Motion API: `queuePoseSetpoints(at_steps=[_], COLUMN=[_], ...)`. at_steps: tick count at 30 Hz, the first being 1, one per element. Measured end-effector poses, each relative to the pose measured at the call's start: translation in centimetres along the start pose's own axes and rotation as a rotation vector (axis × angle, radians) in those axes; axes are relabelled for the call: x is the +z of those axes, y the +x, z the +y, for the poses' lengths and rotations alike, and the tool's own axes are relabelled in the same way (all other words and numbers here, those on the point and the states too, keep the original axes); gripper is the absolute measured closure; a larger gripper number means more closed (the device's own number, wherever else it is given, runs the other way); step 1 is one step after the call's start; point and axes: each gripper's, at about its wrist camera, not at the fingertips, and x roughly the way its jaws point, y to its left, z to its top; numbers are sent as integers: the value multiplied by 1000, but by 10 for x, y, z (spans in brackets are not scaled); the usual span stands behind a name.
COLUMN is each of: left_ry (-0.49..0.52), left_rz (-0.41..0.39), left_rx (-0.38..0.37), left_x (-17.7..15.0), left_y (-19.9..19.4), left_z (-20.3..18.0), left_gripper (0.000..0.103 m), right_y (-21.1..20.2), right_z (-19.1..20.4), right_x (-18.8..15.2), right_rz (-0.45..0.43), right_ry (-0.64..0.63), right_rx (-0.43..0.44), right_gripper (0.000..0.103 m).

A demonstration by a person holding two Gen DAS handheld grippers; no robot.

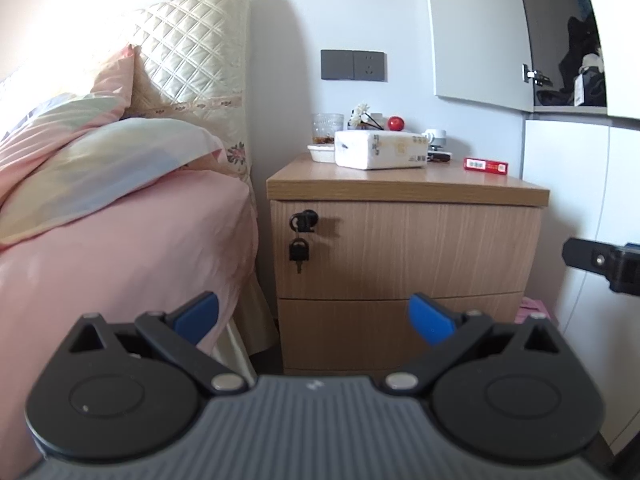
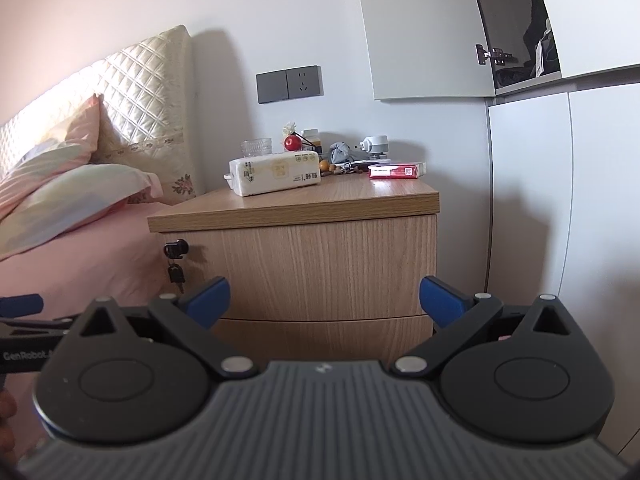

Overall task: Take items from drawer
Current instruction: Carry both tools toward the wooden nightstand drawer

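The upper drawer (image 1: 404, 248) of the wooden nightstand (image 1: 408, 188) is fully closed, and the lower drawer (image 1: 400, 332) under it is closed too, so nothing inside them can be seen. A black lock with keys (image 1: 301, 236) hangs at the left top corner of the upper drawer front. The nightstand stands between the bed (image 1: 120, 248) with pink sheets on the left and a white wardrobe (image 1: 568, 216) on the right.

The left gripper (image 1: 313, 318) is held in front of the lower drawer, apart from it, with its blue fingers (image 1: 198, 314) spread wide and nothing between them. The right gripper (image 2: 325, 300) is also in front of the drawer fronts, its jaws wide apart and empty (a part of it shows at the right edge of the left view).

On the nightstand top lie a white tissue pack (image 1: 380, 150), a red box (image 1: 485, 165) near the right edge, a glass cup (image 1: 328, 128) behind the pack, a small red ball (image 1: 396, 123), a white small device (image 1: 436, 138) and a few small things which I cannot tell. A grey switch and socket plate (image 1: 353, 65) is on the wall above. A wardrobe door (image 1: 480, 32) above is open, and dark things are inside.
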Motion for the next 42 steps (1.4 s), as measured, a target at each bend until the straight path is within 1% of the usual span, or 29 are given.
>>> queuePoseSetpoints(at_steps=[10,24,30,33,39,42], left_ry=[3,-3,-66,-81,-75,-72], left_rz=[0,-6,-20,-22,-41,-56], left_rx=[-4,-11,-66,-68,-51,-36], left_x=[0,1,3,4,8,13], left_y=[0,0,-1,0,5,8], left_z=[0,1,8,10,10,10], left_gripper=[0,0,0,0,0,0], right_y=[-3,-3,-7,-8,-6,-3], right_z=[-5,-7,-10,-14,-17,-15], right_x=[0,0,0,3,14,16], right_rz=[-15,-26,-61,-62,-52,-71], right_ry=[17,24,18,41,66,52], right_rx=[-15,-7,-9,13,58,72], right_gripper=[0,0,0,0,0,0])
